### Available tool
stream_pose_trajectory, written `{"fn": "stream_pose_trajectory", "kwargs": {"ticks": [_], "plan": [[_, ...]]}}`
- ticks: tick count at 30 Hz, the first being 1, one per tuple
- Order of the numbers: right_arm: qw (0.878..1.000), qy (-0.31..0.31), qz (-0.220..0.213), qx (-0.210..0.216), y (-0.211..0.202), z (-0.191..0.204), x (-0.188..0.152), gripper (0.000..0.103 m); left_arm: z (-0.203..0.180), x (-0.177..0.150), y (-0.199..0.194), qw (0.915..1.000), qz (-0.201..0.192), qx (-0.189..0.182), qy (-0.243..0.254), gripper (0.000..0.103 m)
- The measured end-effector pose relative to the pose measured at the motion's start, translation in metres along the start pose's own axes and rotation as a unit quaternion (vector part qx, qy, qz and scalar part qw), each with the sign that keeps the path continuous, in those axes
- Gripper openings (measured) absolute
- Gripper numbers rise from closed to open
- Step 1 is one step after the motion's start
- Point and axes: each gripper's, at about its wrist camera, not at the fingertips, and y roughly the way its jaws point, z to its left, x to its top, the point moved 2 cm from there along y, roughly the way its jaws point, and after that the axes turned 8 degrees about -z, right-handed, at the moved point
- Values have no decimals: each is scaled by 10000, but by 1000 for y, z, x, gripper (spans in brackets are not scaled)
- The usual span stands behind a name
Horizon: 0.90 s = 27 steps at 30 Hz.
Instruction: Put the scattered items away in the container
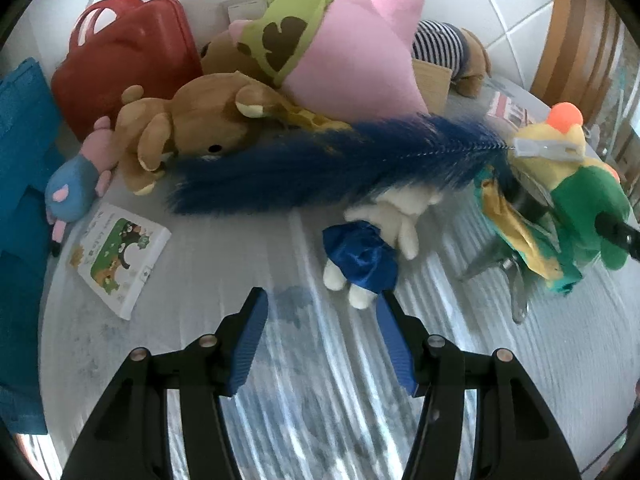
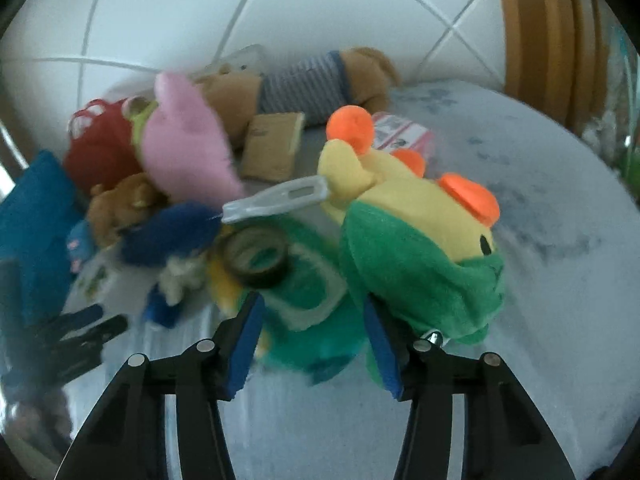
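Observation:
My right gripper is shut on the green and yellow plush toy, which has orange knobs; its teal lower part fills the gap between the blue pads. In the left wrist view the same toy hangs at the right on the right gripper. A grey thermometer and a tape roll lie against it. My left gripper stands open over the grey table, nothing between its fingers. A small white doll in a blue dress lies just beyond its right finger. A blue feather wand stretches across behind the doll.
A blue fabric bag stands at the left edge and a red case behind it. A brown bear, a pink plush in green cloth, a striped plush, a small pink-and-blue plush and a booklet crowd the table's far side.

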Motion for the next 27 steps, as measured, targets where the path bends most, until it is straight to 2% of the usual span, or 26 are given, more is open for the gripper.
{"fn": "stream_pose_trajectory", "kwargs": {"ticks": [2,5,7,10,16,19,22,24,27], "plan": [[9997,-182,-37,154,3,10,7,51,-2,6,7,10000,-28,17,32,56],[9978,-437,16,505,16,35,12,51,-4,19,20,9999,-101,32,41,69],[9968,-488,69,623,29,47,14,51,-8,28,29,9999,-122,-27,85,70],[9981,-193,244,535,58,39,20,51,-12,40,42,9997,-155,-116,151,70],[9981,-293,389,383,92,41,27,53,-15,44,71,9995,3,-275,154,70],[9980,-435,386,267,100,43,25,62,-16,42,76,9993,49,-349,128,81],[9976,-595,327,156,101,46,23,63,-21,36,73,9986,41,-470,232,81],[9975,-629,303,88,104,46,23,63,-22,34,79,9988,93,-410,235,81],[9973,-681,264,23,106,47,22,65,-20,33,89,9980,185,-602,41,82]]}}
